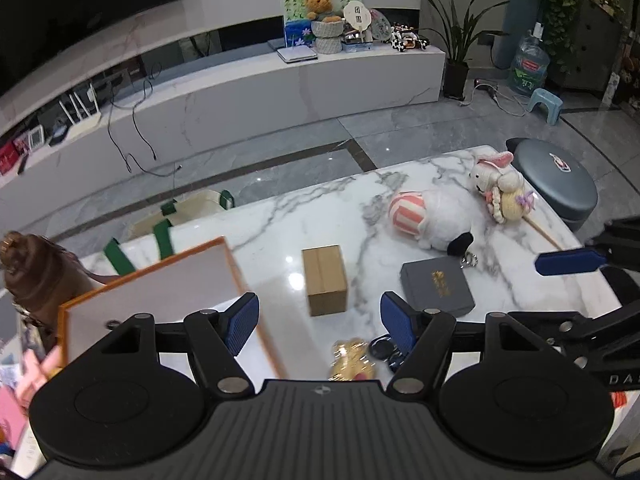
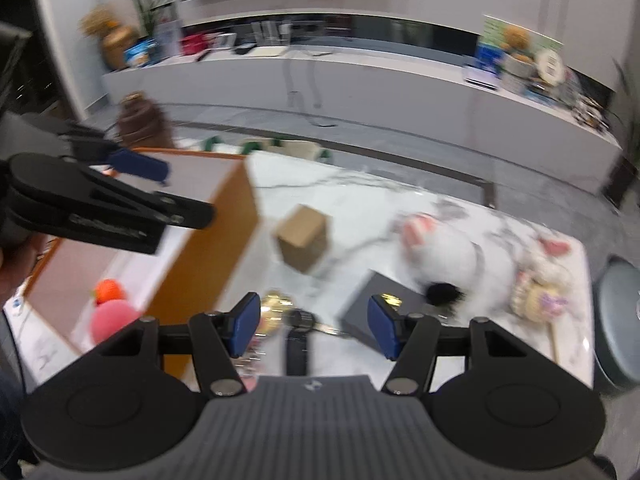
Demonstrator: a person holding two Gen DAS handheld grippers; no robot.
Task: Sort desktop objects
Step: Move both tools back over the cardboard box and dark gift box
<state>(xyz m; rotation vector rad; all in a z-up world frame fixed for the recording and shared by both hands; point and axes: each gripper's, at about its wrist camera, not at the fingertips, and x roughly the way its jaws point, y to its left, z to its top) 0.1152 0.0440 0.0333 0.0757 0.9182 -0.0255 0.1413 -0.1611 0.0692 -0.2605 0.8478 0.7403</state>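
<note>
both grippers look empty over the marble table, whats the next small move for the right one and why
Probably ease the right gripper down and forward onto the black key fob. Its jaws stand open and empty, and the fob lies between the fingertips, next to the gold trinket. The orange-rimmed box, which already holds a pink ball, stands just to the left. This view is blurred, so go slowly.

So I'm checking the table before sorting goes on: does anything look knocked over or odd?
The white plush lies on its side, and the bunny doll lies flat beside it. The cardboard box sits upright.
</note>
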